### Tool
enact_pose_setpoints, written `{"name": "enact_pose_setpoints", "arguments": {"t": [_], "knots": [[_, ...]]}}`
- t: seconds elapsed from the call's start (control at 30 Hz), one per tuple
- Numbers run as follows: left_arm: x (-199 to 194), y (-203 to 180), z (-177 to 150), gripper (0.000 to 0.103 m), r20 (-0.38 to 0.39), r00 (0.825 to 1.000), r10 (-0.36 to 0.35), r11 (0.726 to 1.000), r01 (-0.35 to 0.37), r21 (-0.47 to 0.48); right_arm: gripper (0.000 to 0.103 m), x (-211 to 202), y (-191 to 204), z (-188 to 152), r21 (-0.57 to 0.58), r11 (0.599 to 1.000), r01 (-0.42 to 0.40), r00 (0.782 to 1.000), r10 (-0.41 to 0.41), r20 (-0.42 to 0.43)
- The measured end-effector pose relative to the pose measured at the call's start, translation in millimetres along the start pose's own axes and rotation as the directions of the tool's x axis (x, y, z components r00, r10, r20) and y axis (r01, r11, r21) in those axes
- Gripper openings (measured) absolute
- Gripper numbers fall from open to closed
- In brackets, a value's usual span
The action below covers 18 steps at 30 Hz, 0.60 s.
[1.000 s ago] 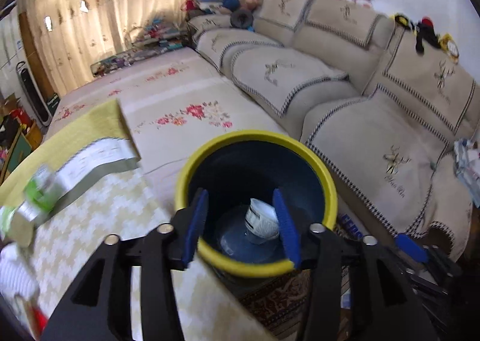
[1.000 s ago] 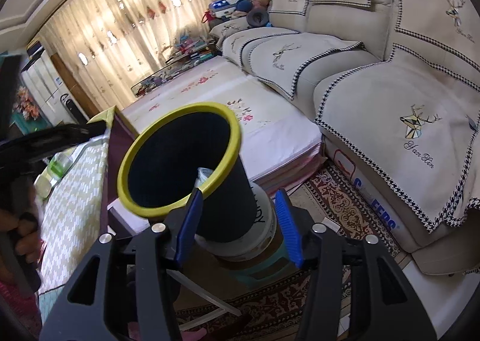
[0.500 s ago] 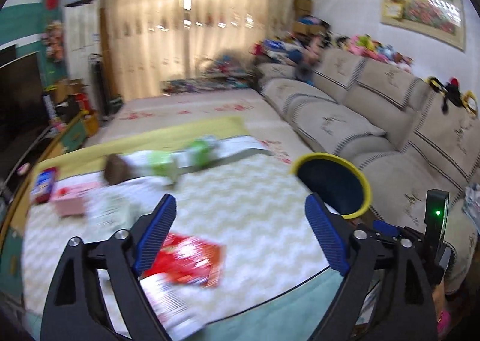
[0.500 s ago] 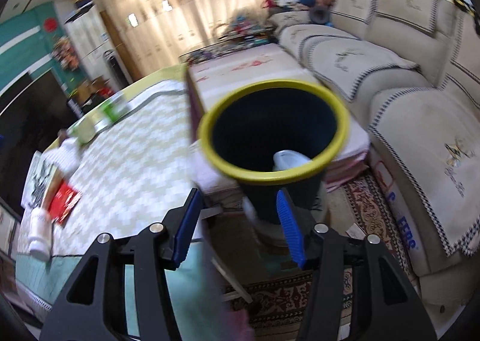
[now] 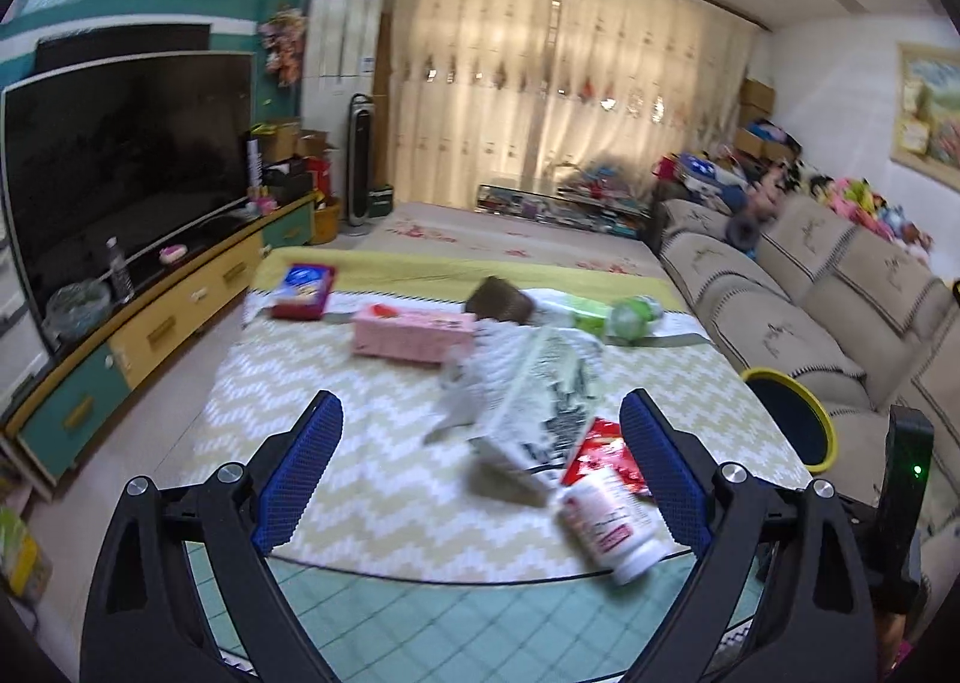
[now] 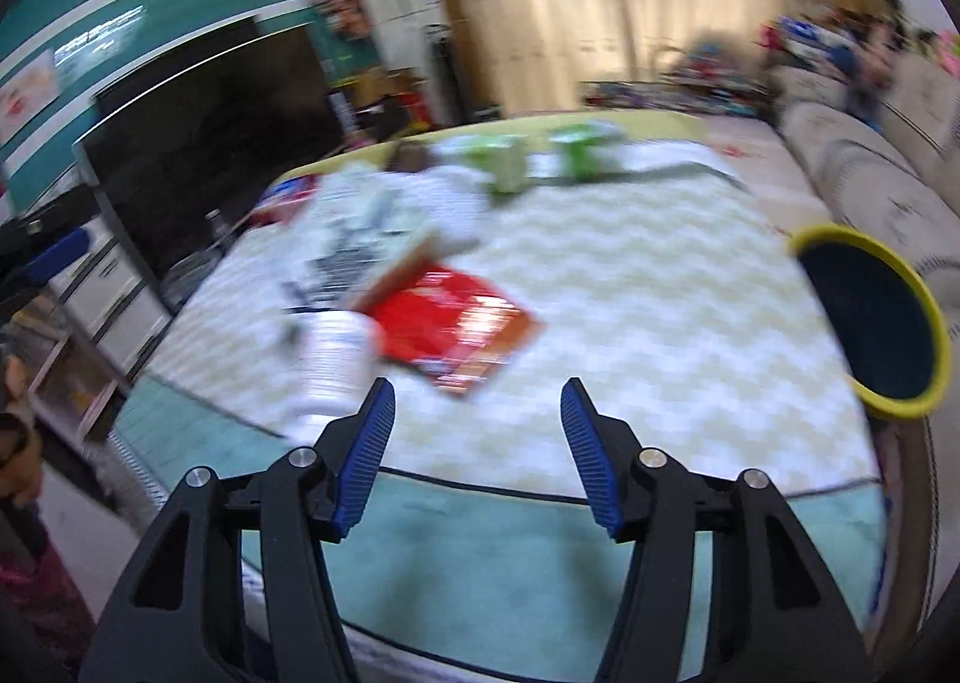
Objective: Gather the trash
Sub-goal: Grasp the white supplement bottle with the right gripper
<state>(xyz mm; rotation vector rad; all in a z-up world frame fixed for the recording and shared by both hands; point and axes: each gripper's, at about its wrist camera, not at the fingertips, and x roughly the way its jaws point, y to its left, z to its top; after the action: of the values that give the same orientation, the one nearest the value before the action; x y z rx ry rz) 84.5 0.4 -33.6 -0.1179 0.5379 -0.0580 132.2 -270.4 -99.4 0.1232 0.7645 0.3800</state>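
Blue ribbed pads on the left gripper stand spread wide with nothing between them; its jaws have just been opening. The right gripper is about half open, also empty, jaws just opening further. Both point down over the table with its zigzag cloth, where the trash lies. Nearest is a white bottle with a red label on its side at the near edge, just beside a red wrapper, with a printed newspaper partly over the wrapper. Farther back are a pink box, a red and blue box, a brown round thing and a green bottle. The yellow-rimmed bin stands off the table's right side, by the sofa. Judgement: most of the collecting is left, since all this litter lies uncollected and neither gripper holds anything; the white bottle looks like the closest next pick. The bin's contents cannot be seen. The left view is sharper and shows the pink box, TV and cabinet clearly. The right view is blurred, but shows the wrapper's full outline, the bin's dark mouth, and at far left the other gripper's blue pad with part of a hand.
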Motion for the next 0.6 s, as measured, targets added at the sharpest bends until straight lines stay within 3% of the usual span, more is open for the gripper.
{"name": "enact_pose_setpoints", "arguments": {"t": [0.2, 0.6], "knots": [[-0.5, 23.0, -14.7, 0.092, -0.013, 1.000, 0.012, 0.999, -0.013, -0.048, 0.060, 29.6, 42.7, 1.3, -0.075, 0.997, -0.010, 0.999, 0.006, -0.049], [6.0, 25.2, -27.8, 0.092, -0.048, 0.999, -0.003, 0.998, -0.001, -0.070, 0.058, 69.9, 54.3, -5.6, -0.097, 0.995, 0.013, 0.992, -0.025, -0.120]]}}
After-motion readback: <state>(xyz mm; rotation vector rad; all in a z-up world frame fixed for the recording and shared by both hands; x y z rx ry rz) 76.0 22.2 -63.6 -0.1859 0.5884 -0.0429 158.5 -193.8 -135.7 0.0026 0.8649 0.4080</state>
